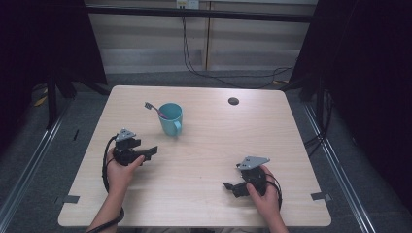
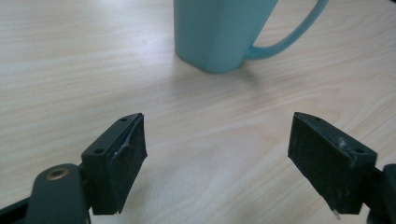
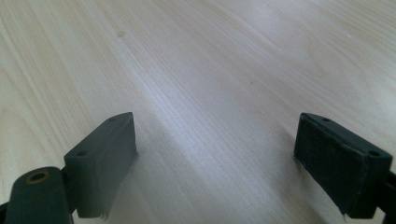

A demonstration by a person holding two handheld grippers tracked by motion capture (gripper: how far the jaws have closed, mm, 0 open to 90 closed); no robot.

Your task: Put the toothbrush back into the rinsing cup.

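I hold my left gripper (image 1: 145, 153) low over the left half of the pale wood-grain table (image 1: 209, 145), its black jaws spread wide apart with nothing between them. Just ahead of it stands a teal mug (image 1: 170, 119), upright, smooth and glossy, tapering toward its base, with its looped handle turned toward my side of the table. A toothbrush (image 1: 154, 108) leans in the mug, its head sticking out over the rim to the far left. In the left gripper view the mug (image 2: 219, 32) sits beyond the jaws with bare tabletop between them and it, nothing blocking the way. My right gripper (image 1: 232, 186) rests near the table's right front, well apart from the mug, its jaws also parted wide over bare wood. The jaw pads (image 3: 343, 161) are flat, matte and blocky, with worn edges. A small dark round grommet (image 1: 233, 101) sits in the far side of the table, and black cables (image 1: 204, 73) trail across the floor behind it.
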